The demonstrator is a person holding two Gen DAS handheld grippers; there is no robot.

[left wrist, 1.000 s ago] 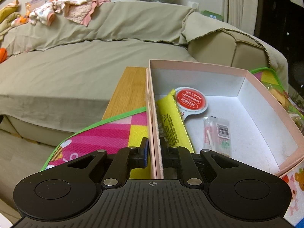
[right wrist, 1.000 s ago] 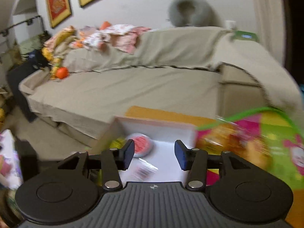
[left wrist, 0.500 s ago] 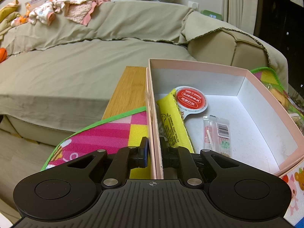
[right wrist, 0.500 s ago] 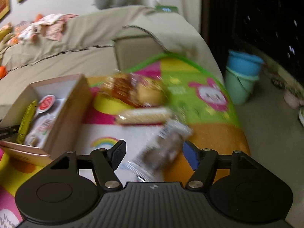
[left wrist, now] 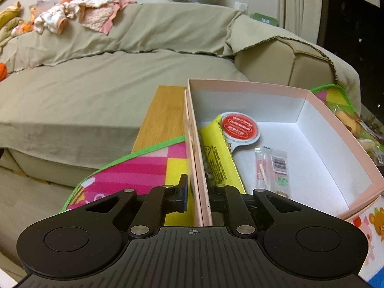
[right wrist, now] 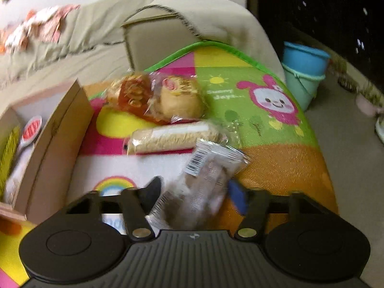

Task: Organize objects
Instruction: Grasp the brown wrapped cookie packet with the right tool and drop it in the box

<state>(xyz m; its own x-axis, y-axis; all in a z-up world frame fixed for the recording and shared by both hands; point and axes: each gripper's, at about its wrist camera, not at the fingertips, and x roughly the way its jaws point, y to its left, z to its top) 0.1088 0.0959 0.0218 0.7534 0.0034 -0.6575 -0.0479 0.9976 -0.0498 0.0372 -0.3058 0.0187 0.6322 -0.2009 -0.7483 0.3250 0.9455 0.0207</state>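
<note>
The left gripper point(left wrist: 198, 195) is clamped on the near left wall of the pink box point(left wrist: 340, 141), which fills the centre and right of the left wrist frame. In the box lie a yellow packet point(left wrist: 217, 153), a red-topped white tag point(left wrist: 240, 127) and a clear sachet point(left wrist: 271, 165). The box sits on a bright mat point(right wrist: 240, 91) over the wooden desk point(left wrist: 165, 115), with a beige sofa point(left wrist: 96, 84) behind. In the blurred right wrist frame, the right gripper point(right wrist: 195, 198) has just been closing with its jaws either side of a brown snack pack point(right wrist: 204, 180) at lower centre; whether the pads press it cannot be told. Above the pack lie a pale roll pack point(right wrist: 172, 138) and two bread packs point(right wrist: 158, 96), the box at far left, blue buckets point(right wrist: 303, 72) upper right.
</note>
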